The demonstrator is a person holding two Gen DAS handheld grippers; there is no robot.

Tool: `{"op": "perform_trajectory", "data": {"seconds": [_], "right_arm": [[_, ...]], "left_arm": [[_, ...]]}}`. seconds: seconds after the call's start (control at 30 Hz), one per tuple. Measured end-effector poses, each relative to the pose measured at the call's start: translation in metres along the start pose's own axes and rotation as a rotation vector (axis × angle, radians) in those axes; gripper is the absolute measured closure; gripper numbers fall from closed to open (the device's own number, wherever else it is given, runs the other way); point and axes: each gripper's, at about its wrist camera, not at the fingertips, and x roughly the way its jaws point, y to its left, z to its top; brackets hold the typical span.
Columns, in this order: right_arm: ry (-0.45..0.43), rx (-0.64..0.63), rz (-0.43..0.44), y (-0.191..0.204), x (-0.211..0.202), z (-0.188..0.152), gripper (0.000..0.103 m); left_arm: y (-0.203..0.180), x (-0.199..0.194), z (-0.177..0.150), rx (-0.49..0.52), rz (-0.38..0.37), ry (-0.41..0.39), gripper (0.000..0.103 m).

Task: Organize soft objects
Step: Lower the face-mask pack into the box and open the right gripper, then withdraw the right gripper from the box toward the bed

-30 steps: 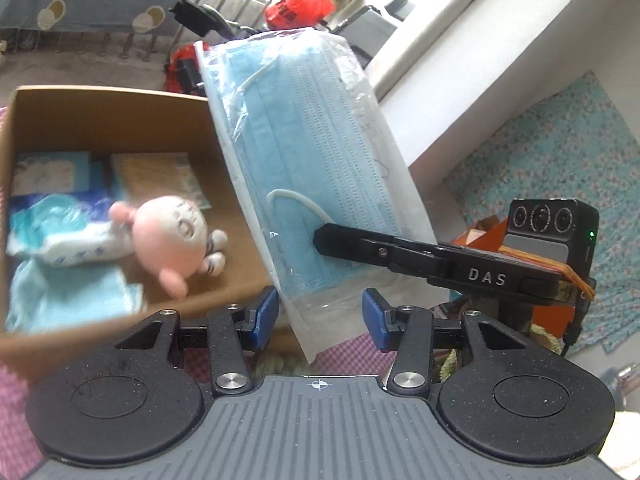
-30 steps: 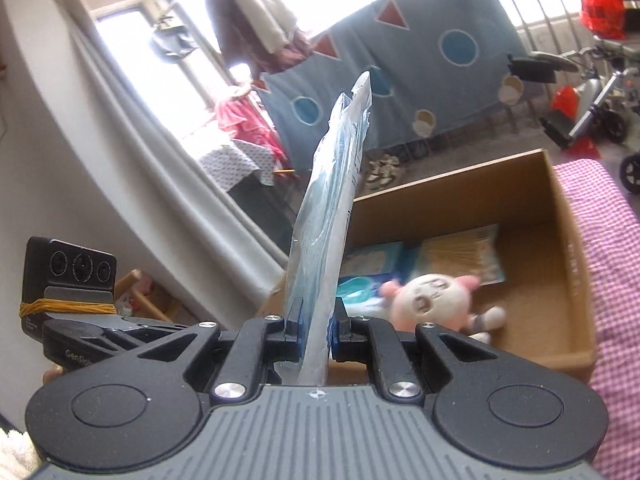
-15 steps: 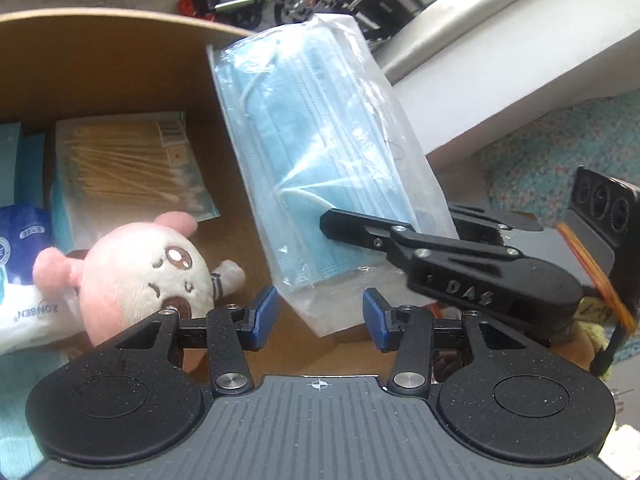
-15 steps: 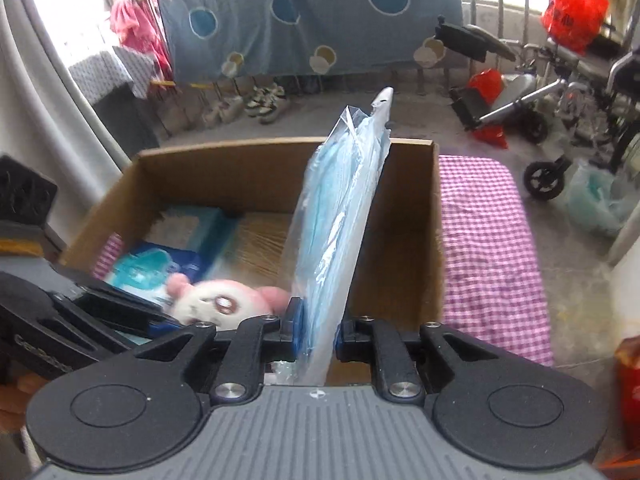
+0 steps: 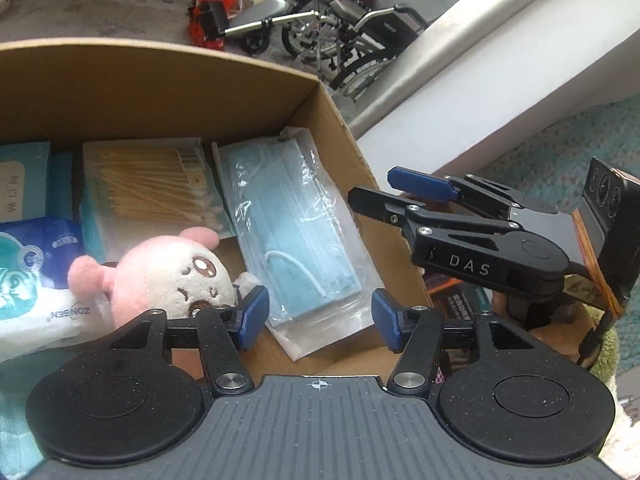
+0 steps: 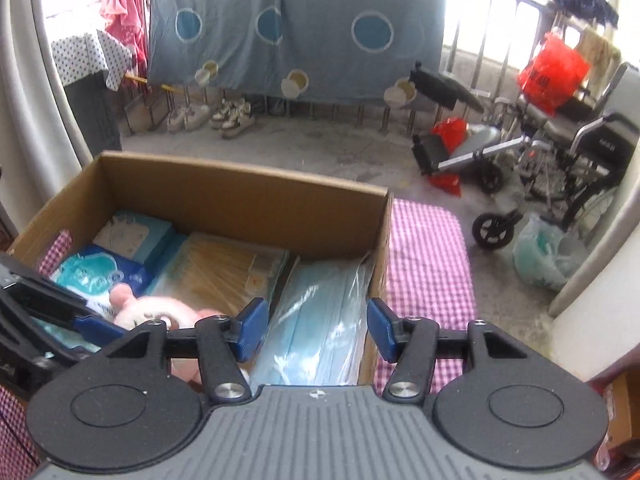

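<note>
Daylit balcony: grey floor (image 6: 304, 148), blue dotted sheet (image 6: 296, 28) on railing, wheelchair (image 6: 560, 160) parked right.

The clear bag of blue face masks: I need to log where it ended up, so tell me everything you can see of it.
The clear plastic bag of light blue pleated face masks has white ear loops showing through its glossy, wrinkled film. It lies flat on the floor of the brown cardboard box, along the box's side wall, beside the packet of cotton swabs. Nothing grips it.

wheelchair (image 6: 560, 148) by railing, red bag (image 6: 554, 72) on it; blue sheet (image 6: 296, 28) hung; shoes (image 6: 212, 116) below.
</note>
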Motion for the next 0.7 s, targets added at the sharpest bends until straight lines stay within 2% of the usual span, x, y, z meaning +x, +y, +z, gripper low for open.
{"op": "perform_trajectory", "data": {"seconds": [0.17,0.27,0.4,0.6,0.63,0.7], "right_arm": [[-0.049,-0.049,0.004,0.013,-0.017,0.013,0.056],[-0.007,-0.079,0.025,0.025,-0.008,0.017,0.059],[0.151,-0.134,-0.014,0.043,0.032,0.015,0.063],[0.441,-0.241,-0.146,0.052,0.106,-0.004,0.062],[0.448,-0.289,-0.188,0.056,0.112,-0.007,0.064],[0.464,-0.345,-0.21,0.063,0.118,-0.009,0.063]], "left_arm": [[-0.005,-0.057,-0.018,0.034,0.033,-0.149,0.02],[-0.005,-0.092,-0.03,0.038,0.066,-0.249,0.005],[-0.001,-0.123,-0.049,0.026,0.101,-0.341,0.004],[0.017,-0.14,-0.071,-0.002,0.103,-0.38,0.003],[0.02,-0.142,-0.074,-0.006,0.105,-0.388,0.003],[0.025,-0.144,-0.077,-0.014,0.1,-0.404,0.003]]}}
